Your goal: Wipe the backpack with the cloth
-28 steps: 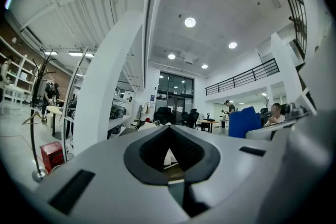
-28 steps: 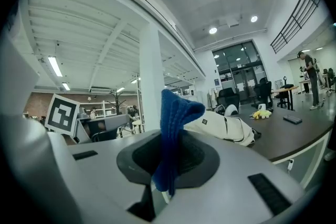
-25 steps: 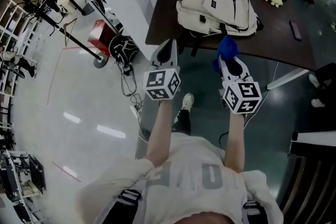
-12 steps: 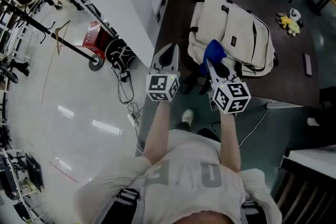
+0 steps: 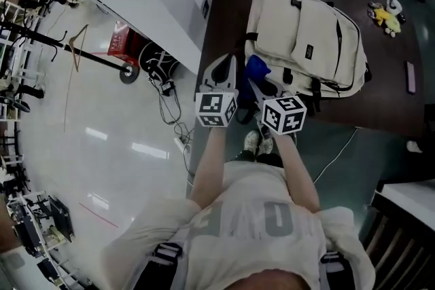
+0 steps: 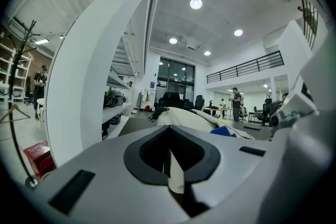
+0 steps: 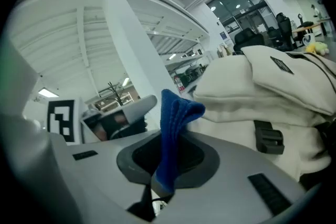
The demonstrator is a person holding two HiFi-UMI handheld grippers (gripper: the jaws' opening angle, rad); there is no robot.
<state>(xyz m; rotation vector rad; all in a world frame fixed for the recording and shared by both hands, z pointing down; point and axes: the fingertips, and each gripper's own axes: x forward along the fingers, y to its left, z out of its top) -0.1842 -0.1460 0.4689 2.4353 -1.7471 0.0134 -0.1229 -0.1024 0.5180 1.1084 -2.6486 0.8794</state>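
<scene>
A cream backpack (image 5: pixel 306 37) lies flat on a dark brown table (image 5: pixel 224 3). My right gripper (image 5: pixel 262 88) is shut on a blue cloth (image 5: pixel 257 69), which sticks up out of the jaws at the backpack's near left corner. In the right gripper view the cloth (image 7: pixel 173 128) stands in front of the backpack (image 7: pixel 268 92), close to its side. My left gripper (image 5: pixel 221 70) hovers just left of the cloth, over the table's near edge, with its jaws shut on nothing. From the left gripper view the backpack (image 6: pixel 184 117) lies straight ahead.
A yellow soft toy (image 5: pixel 389 15) and a small dark flat object (image 5: pixel 410 76) lie on the table to the right of the backpack. On the floor to the left are a black bag (image 5: pixel 158 63), a red box (image 5: pixel 122 41), a coat stand (image 5: pixel 88 51) and cables (image 5: pixel 173 119).
The person has stepped up to the table. Both grippers have come closer to the backpack, and the right one has swung left with the cloth until it is beside the left gripper.
</scene>
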